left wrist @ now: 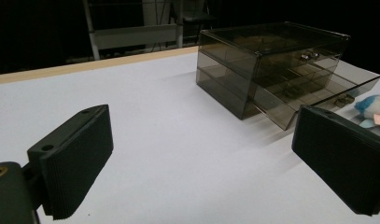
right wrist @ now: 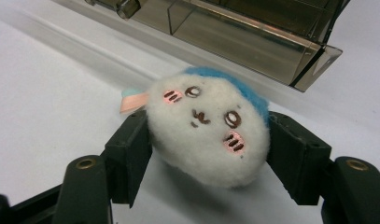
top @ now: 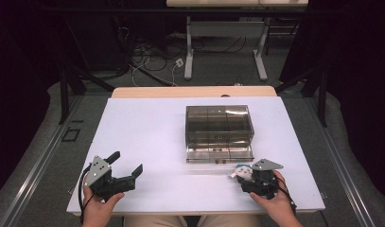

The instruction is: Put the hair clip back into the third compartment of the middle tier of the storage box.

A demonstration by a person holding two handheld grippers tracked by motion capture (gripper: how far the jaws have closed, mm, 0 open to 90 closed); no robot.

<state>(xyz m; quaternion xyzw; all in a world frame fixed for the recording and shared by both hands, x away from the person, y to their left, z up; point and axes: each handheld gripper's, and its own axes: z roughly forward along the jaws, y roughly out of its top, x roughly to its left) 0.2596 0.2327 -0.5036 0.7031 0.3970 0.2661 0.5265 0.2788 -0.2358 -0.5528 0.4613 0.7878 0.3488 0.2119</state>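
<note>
Right gripper (right wrist: 208, 140) fingers grasping plush toy (right wrist: 208, 130); left gripper (left wrist: 201, 172) fingers released; no legible writing.

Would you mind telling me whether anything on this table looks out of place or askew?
Nothing looks spilled or damaged. The smoky drawer box has its bottom drawer pulled out while the upper one is shut. The small plush toy sits tilted, squeezed between the right gripper pads, just in front of that drawer. The left gripper is open.

Both black grippers, left gripper (top: 128, 166) and right gripper (top: 245, 173), carry ribbed pads, brass-ringed screw holes, grey three-cornered plates.
</note>
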